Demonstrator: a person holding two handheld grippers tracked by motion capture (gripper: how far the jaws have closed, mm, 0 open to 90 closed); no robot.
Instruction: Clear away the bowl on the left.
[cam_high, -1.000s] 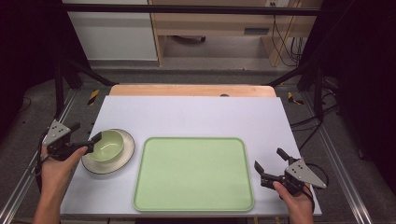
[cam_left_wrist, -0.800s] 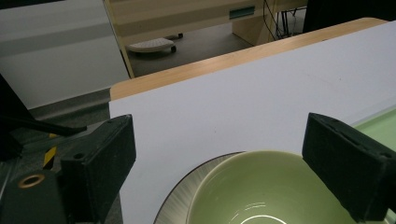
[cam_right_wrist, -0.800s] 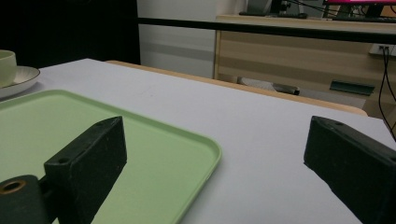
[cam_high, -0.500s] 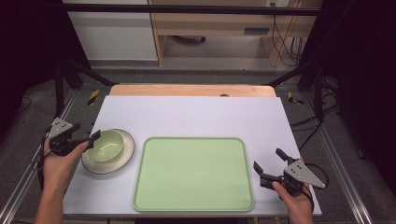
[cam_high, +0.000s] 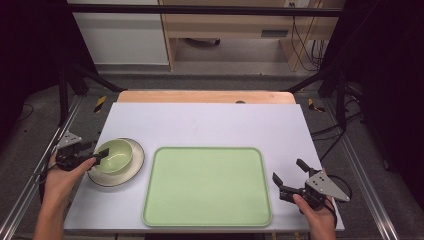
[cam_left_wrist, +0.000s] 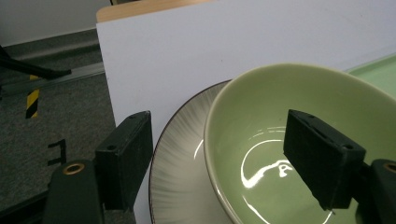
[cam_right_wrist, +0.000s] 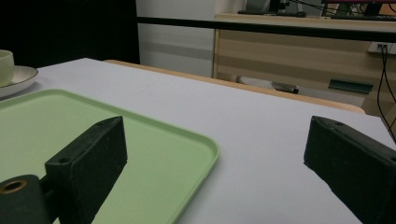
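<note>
Left claw (cam_high: 98, 151): at the left edge of the white table (cam_high: 210, 122), jaws spread wide and straddling the near rim of the glossy pale green ceramic bowl (cam_high: 115, 155). In the left gripper view one jaw stands outside the bowl over the plate, the other hangs inside the bowl; contact with the rim cannot be told. Nothing is clamped.

The bowl (cam_left_wrist: 299, 149) sits on a round white plate with a dark rim (cam_high: 131, 172), which lies just left of the rectangular pale green plastic tray (cam_high: 206, 187).

Right claw (cam_high: 289, 176): jaws wide apart, holding nothing, low above the table just beside the tray's right edge.
</note>
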